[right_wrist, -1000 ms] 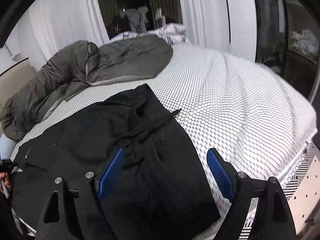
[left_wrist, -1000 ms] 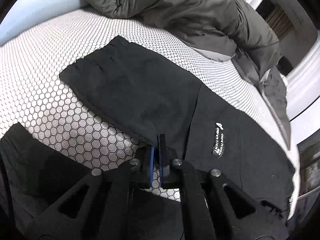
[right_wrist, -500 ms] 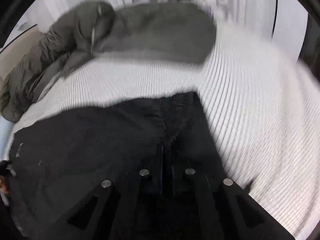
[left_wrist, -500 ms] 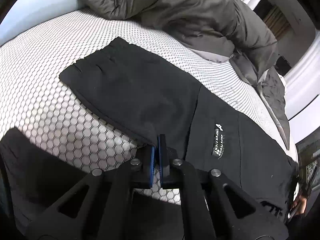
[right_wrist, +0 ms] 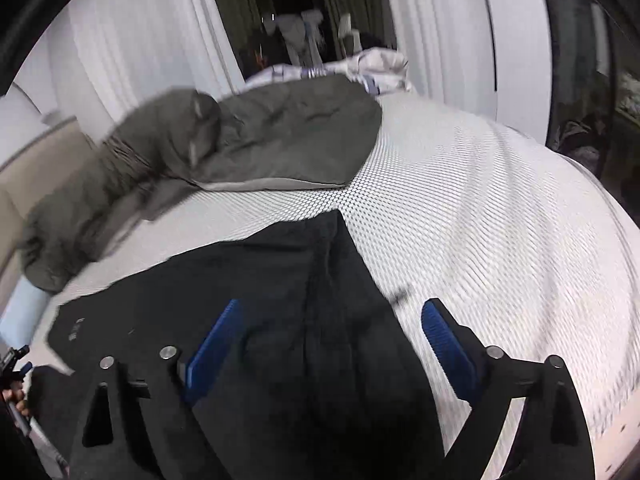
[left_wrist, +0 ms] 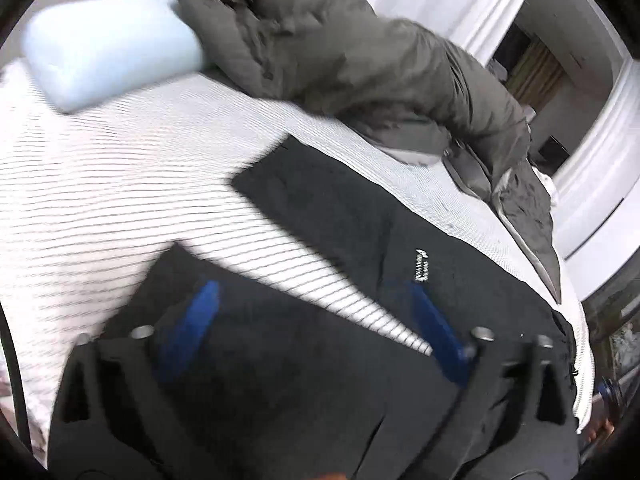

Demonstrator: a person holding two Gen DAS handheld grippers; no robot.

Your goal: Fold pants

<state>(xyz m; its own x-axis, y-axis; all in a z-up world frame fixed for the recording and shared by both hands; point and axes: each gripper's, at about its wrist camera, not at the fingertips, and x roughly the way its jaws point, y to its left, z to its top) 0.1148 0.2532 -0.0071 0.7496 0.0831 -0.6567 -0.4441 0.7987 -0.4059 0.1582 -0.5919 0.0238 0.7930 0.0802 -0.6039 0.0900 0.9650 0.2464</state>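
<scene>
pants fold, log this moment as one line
left gripper: open, above pants | right gripper: open, above pants | pants: flat on bed | jacket: behind

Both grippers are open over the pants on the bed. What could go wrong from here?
1. The pants lie with their two legs spread apart, white bed between them; a fold now would likely come out crooked.
2. The waist is bunched, with a cord trailing, so the right gripper might pinch only one layer.
3. The grey jacket lies close behind and could snag.
</scene>
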